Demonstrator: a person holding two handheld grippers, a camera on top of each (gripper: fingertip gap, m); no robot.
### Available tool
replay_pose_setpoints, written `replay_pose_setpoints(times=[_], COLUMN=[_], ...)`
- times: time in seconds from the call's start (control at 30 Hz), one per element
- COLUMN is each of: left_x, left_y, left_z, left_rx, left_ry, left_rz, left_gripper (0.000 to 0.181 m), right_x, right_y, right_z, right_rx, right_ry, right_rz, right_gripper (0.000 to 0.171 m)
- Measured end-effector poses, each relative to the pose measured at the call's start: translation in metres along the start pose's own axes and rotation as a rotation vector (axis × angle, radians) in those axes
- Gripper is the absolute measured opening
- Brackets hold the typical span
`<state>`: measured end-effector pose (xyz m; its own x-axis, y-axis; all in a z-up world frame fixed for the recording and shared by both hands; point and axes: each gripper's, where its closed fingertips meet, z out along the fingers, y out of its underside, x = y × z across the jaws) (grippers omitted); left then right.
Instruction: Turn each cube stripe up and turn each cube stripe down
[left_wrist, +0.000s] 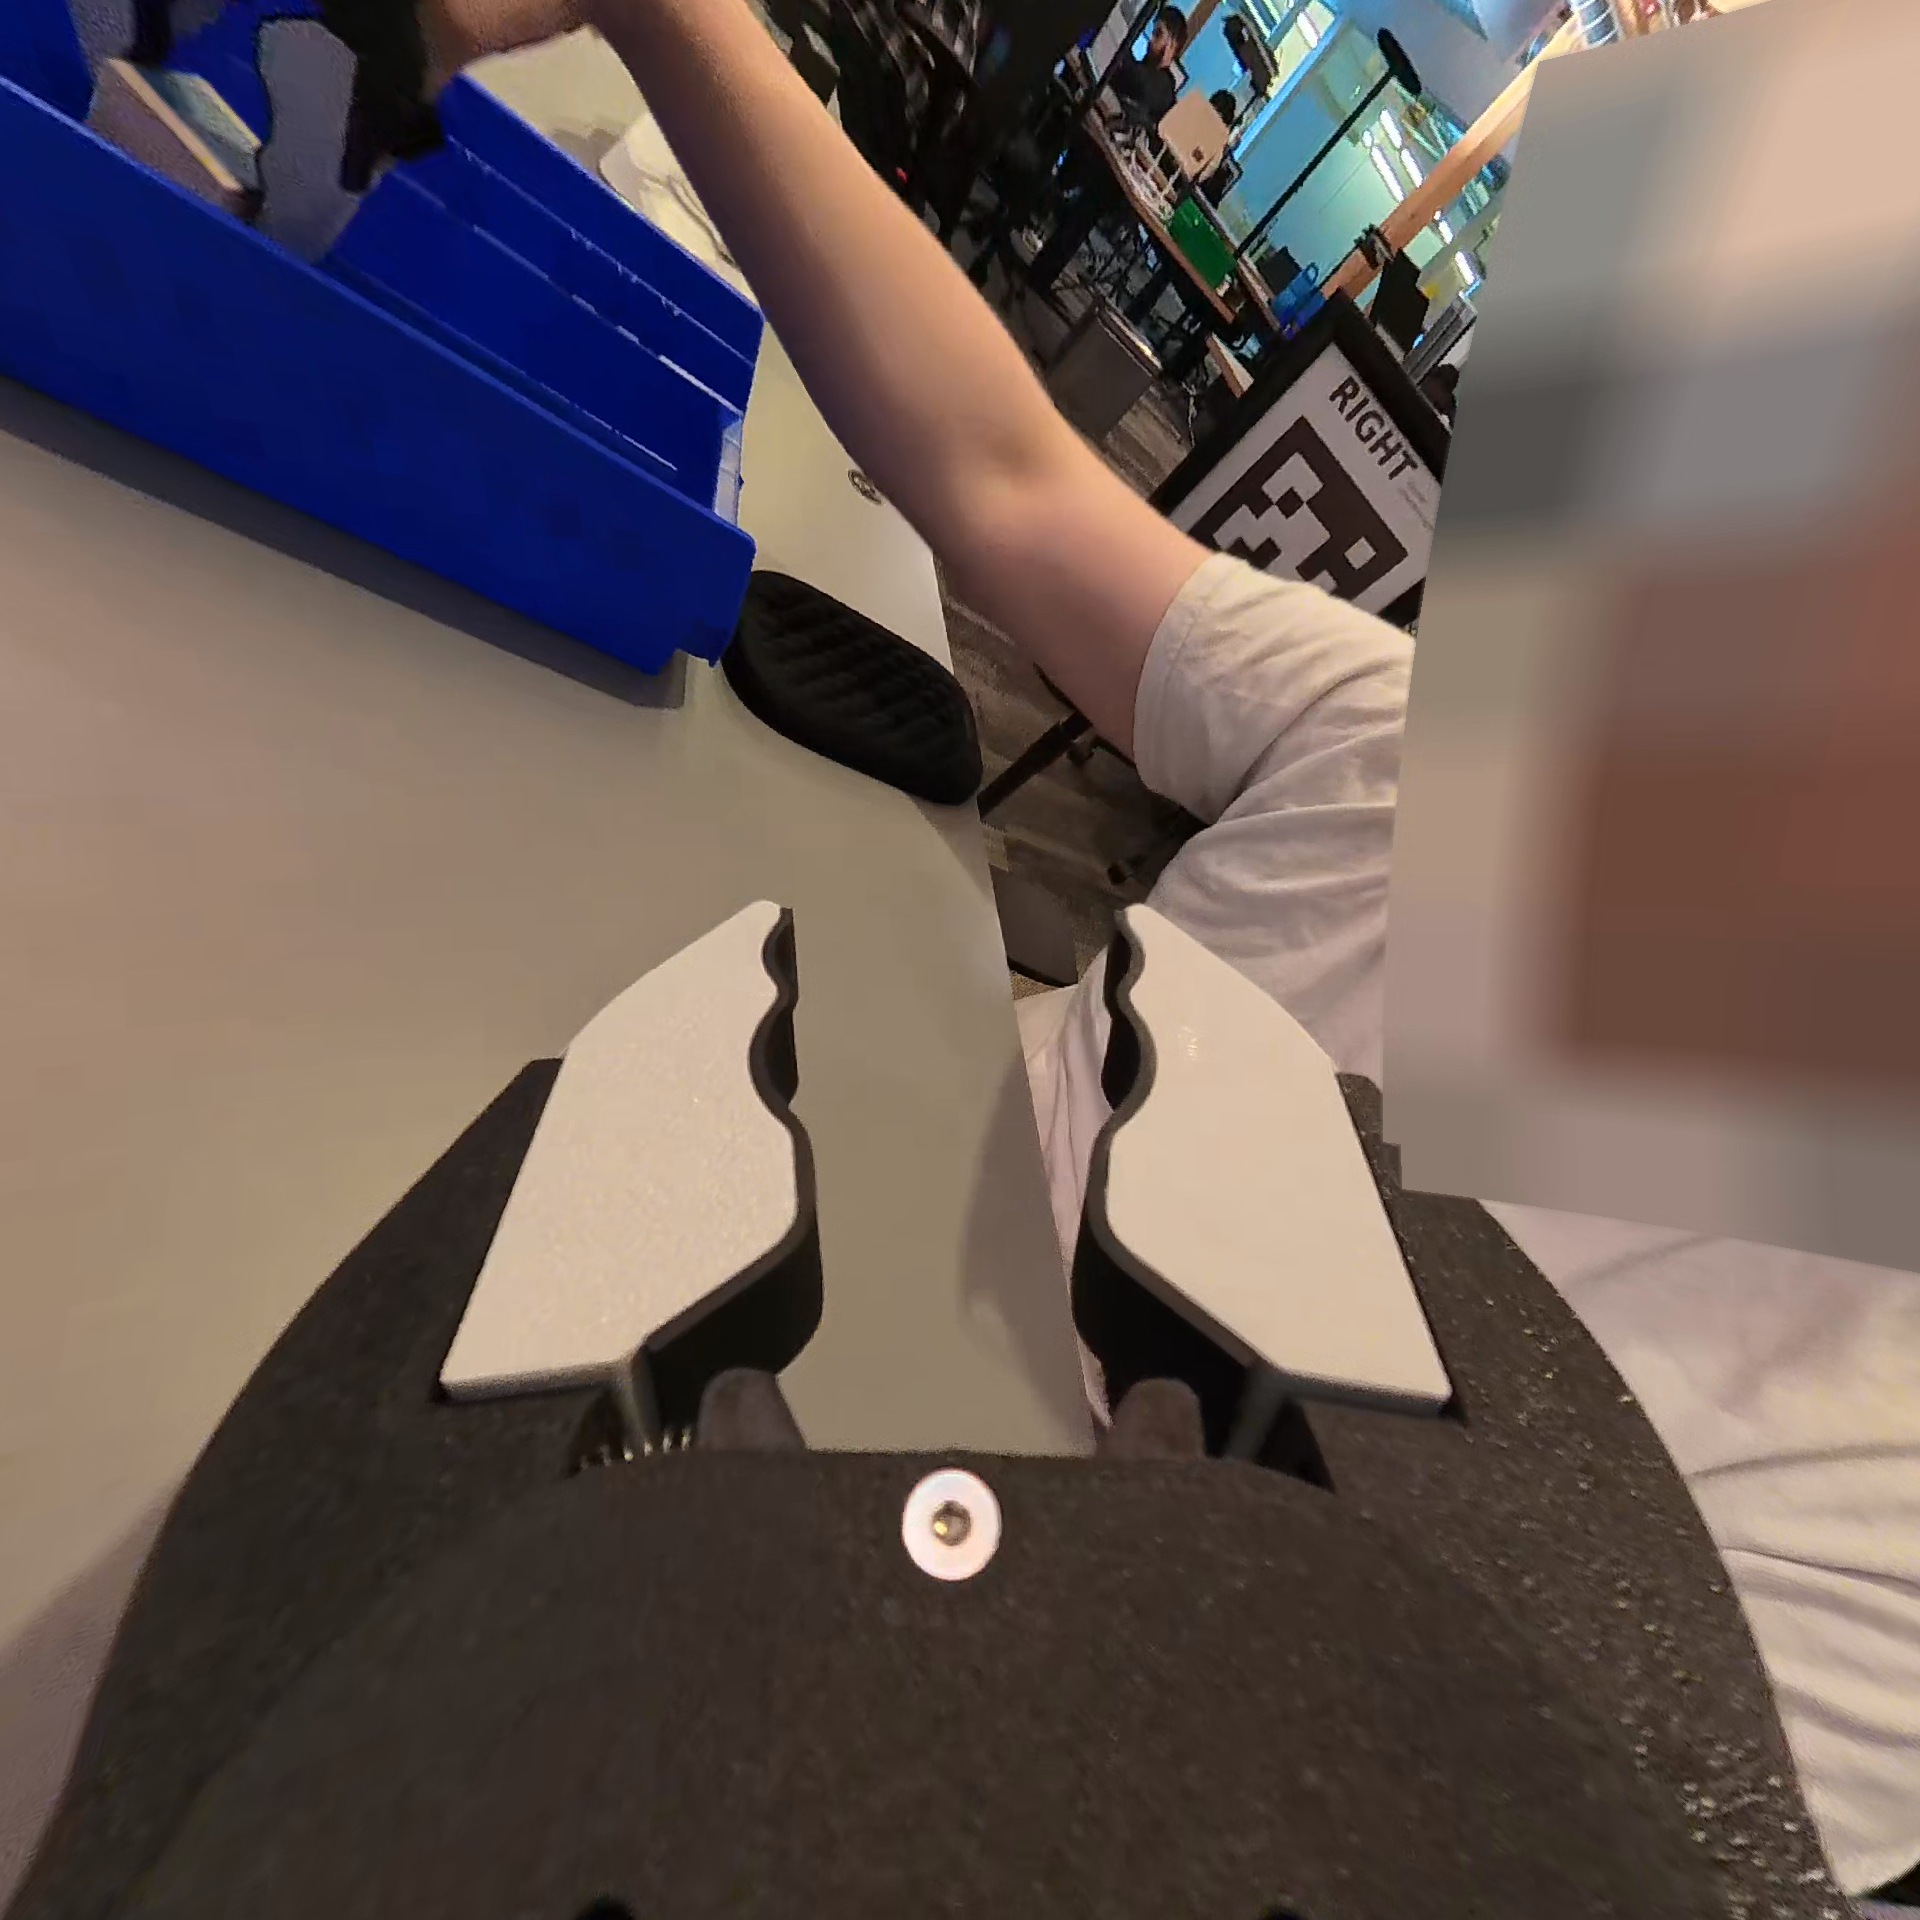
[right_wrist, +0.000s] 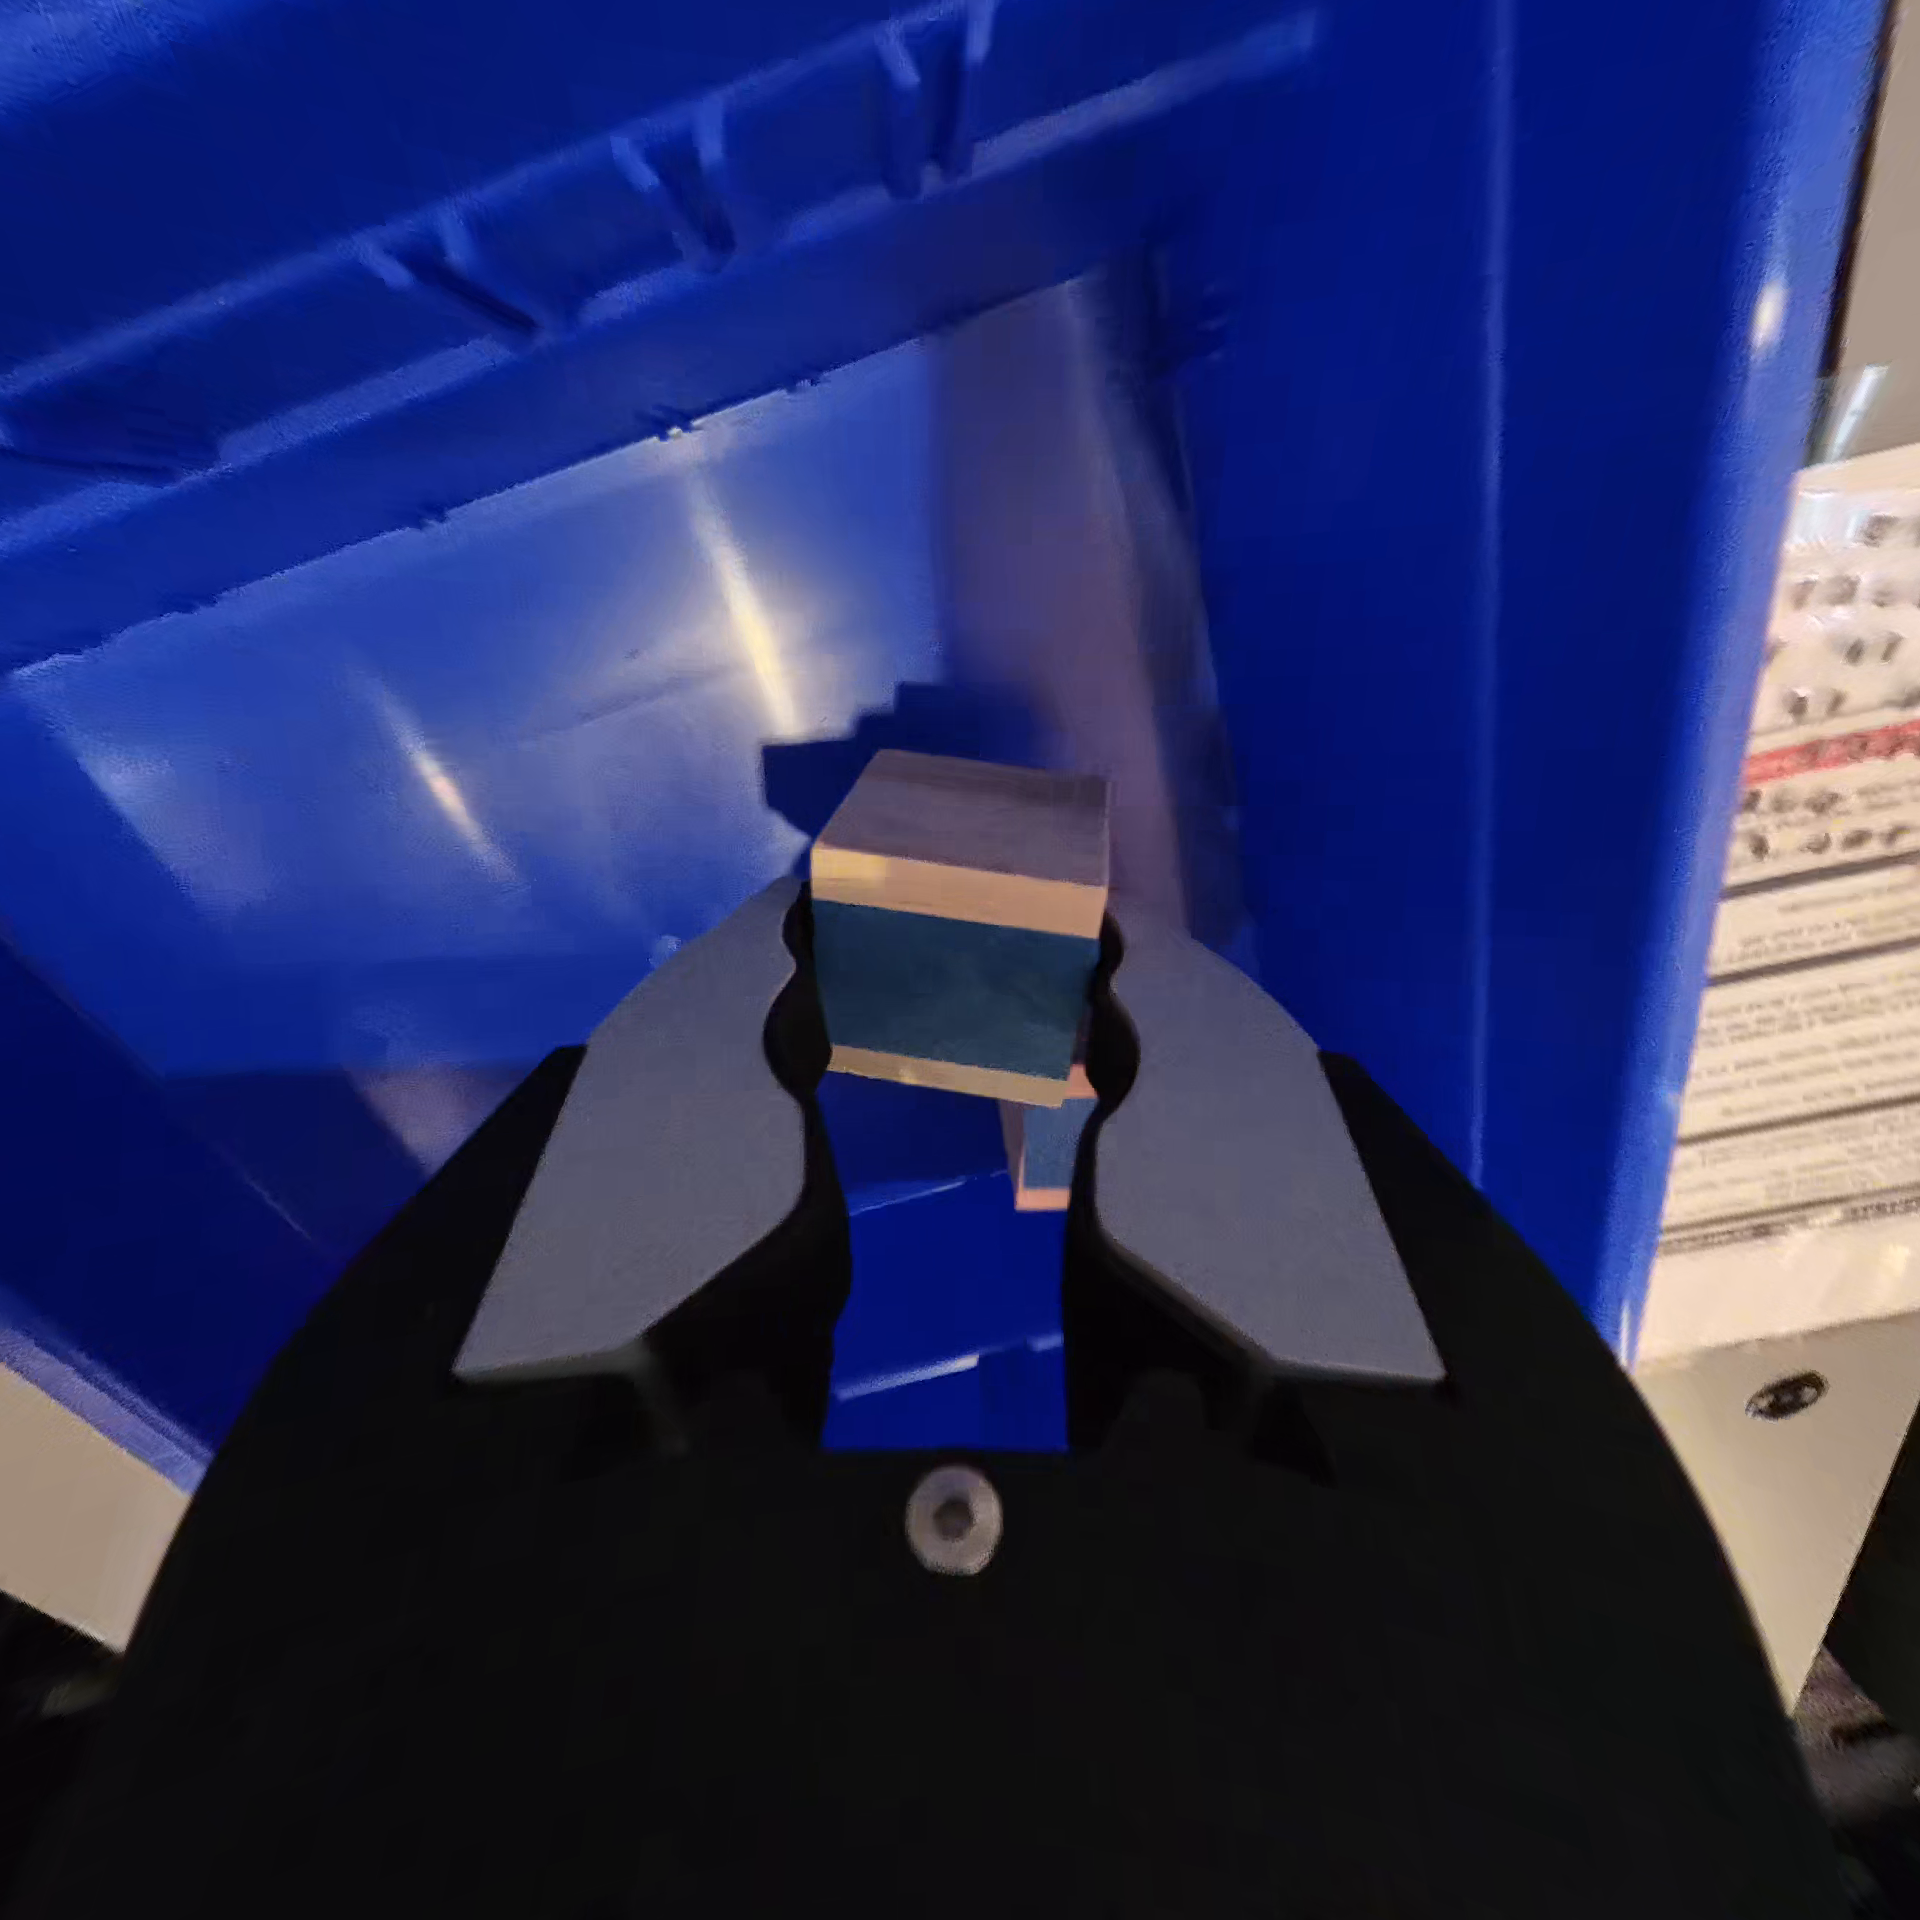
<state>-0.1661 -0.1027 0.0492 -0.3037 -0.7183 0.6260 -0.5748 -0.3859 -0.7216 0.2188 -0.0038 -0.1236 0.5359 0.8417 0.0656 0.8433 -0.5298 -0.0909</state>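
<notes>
My right gripper (right_wrist: 954, 920) is shut on a wooden cube (right_wrist: 951, 977) inside the blue bin (right_wrist: 416, 727). The cube's blue stripe faces the camera, and plain wood faces up. A second striped cube (right_wrist: 1044, 1153) lies lower, just behind my right fingertip and partly hidden. My left gripper (left_wrist: 951, 920) is open and empty, hovering over the near edge of the grey table (left_wrist: 312, 883). In the left wrist view the right gripper's fingers (left_wrist: 301, 166) reach into the bin (left_wrist: 364, 416) at the top left, next to a wooden cube (left_wrist: 166, 130).
A black oval object (left_wrist: 852, 691) lies at the table edge beside the bin. A person's bare arm (left_wrist: 883, 343) stretches across to the bin. A printed paper sheet (right_wrist: 1808, 935) lies right of the bin. A board with a black-and-white pattern (left_wrist: 1320, 499) stands beyond the table.
</notes>
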Motion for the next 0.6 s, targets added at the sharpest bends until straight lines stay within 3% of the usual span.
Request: replay_pose_setpoints(times=[0.03,0.37,0.6], left_x=[-0.001,-0.004,-0.004], left_y=[0.001,0.013,0.009], left_z=[0.001,0.006,0.007], left_rx=[-0.007,-0.078,-0.052], left_ry=[-0.001,0.009,0.022], left_rz=[-0.001,-0.024,-0.025], left_gripper=[0.057,0.051,0.058], right_x=[0.004,0.016,0.024], right_y=[0.0,0.003,0.0], right_z=[0.004,0.027,0.024], right_rx=[-0.006,-0.115,-0.102], right_ry=[-0.005,-0.012,0.05], right_rz=[-0.007,-0.147,-0.15], right_gripper=[0.048,0.048,0.051])
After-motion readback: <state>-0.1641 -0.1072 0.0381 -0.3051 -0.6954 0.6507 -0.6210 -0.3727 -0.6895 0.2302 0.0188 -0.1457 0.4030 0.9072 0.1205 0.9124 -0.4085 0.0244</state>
